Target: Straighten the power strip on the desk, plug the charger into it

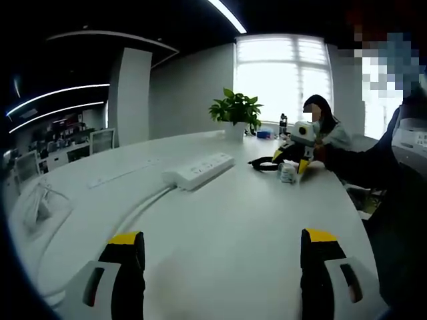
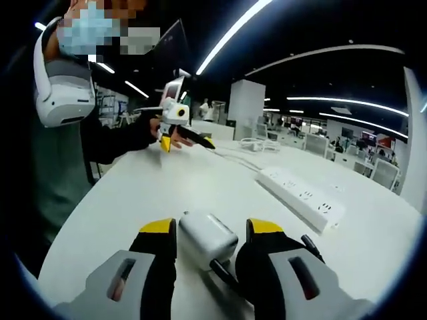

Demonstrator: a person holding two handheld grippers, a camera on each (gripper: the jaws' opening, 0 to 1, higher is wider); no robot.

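In the right gripper view, the right claw (image 2: pixel 212 235) sits nearest, its two yellow-tipped black jaws closed against the sides of a white charger (image 2: pixel 206 239), which rests low over the white desk (image 2: pixel 167 193). A dark cable end (image 2: pixel 223 272) leaves the near side of the charger between the jaws. Farther out and to the right, the white power strip (image 2: pixel 302 197) lies flat on the desk at an angle, its sockets facing up, well apart from the charger. Its white cord (image 2: pixel 240 160) trails away to the far side. At far left the left claw (image 2: pixel 175 135) hangs above the desk, held by a person in a dark sleeve (image 2: pixel 113 143).

In the left gripper view, the left claw (image 1: pixel 223 241) stands released, jaws wide apart with bare desk (image 1: pixel 227 213) between them. The power strip (image 1: pixel 199 171) lies farther off, left of centre, with its cord (image 1: pixel 137 210) curving back toward the near left. To the far right the right claw (image 1: pixel 294 162) rests on the desk around the charger (image 1: pixel 288 173). A potted plant (image 1: pixel 235 113) stands at the far edge before a bright window (image 1: pixel 283 73).
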